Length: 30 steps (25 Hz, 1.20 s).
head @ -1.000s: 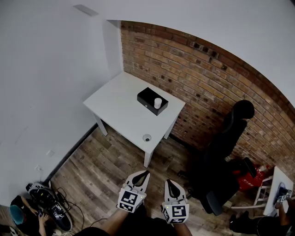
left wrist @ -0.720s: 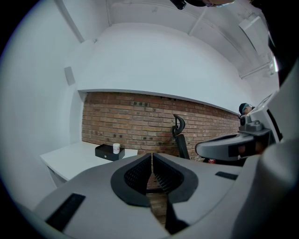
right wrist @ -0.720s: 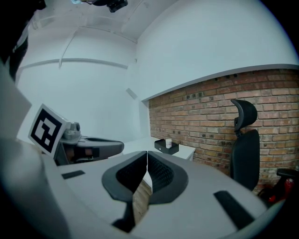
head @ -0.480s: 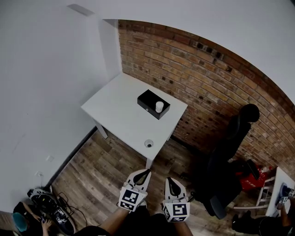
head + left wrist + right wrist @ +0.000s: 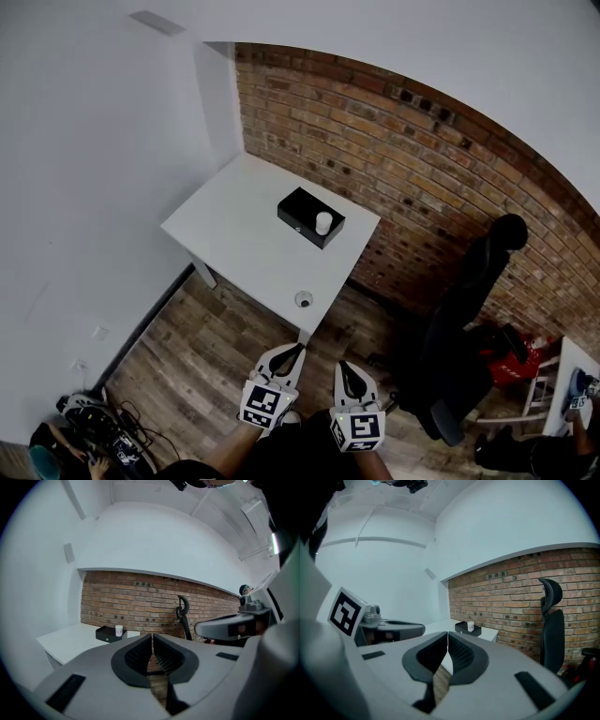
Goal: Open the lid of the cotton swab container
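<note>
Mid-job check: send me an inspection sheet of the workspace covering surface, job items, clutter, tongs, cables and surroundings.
Surface: white table set in the corner against the brick wall.
Job's things: small white container standing on a black box; too small to tell whether the lid is on or off.
Clutter: one small round item near the table's front edge; too small to identify.
Tongs: left tongs and right tongs both shut with nothing between the jaws, over the wooden floor, short of the table.
Cables: a tangle on the floor at lower left.
Surroundings: black office chair right of the table.
</note>
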### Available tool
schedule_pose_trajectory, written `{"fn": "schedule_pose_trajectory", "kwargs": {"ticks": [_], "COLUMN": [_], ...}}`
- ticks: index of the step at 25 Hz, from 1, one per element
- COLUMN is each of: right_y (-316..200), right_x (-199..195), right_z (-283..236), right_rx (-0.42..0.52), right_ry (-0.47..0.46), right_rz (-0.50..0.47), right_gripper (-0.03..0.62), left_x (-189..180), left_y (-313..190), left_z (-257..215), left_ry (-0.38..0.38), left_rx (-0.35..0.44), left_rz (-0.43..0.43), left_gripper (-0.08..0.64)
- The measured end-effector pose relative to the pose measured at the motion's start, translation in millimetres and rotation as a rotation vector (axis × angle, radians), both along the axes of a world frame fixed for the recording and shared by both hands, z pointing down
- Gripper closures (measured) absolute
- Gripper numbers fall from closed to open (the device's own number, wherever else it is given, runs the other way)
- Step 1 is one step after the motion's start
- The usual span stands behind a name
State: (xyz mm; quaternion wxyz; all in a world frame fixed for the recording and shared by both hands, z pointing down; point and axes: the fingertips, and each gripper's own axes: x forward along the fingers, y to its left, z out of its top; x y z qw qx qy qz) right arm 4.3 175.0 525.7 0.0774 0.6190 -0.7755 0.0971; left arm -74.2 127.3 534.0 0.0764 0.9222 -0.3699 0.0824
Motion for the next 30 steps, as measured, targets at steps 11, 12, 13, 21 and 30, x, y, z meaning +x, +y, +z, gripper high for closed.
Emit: {"fn": "schedule_pose_trajectory", "kwargs": {"ticks": [11, 12, 13, 21, 30], "right_y": [-6, -8, -12, -54, -120], "right_x": [21, 22, 23, 20, 37], "right_z": [5, 5, 6, 8, 9], "right_rx": [-0.014, -0.016, -0.018, -0.014, -0.025], "right_ry": [0.0, 0.0, 0.001, -0.011, -0.029], "right_rz": [0.059, 0.056, 0.053, 0.022, -0.017], "right_gripper": [0.571, 0.572, 0.571, 0.572, 0.571], "left_x": [14, 15, 17, 12, 28], "left_y": [-9, -11, -14, -52, -109], "left_z": [7, 7, 7, 9, 7], "left_ry": [0.003, 0.002, 0.001, -0.016, -0.045], "left_rx": [-0.024, -0.024, -0.024, -0.02, -0.026], "left_rz": [0.045, 0.045, 0.044, 0.02, -0.007], "left_gripper": [0.537, 0.537, 0.537, 0.537, 0.537]}}
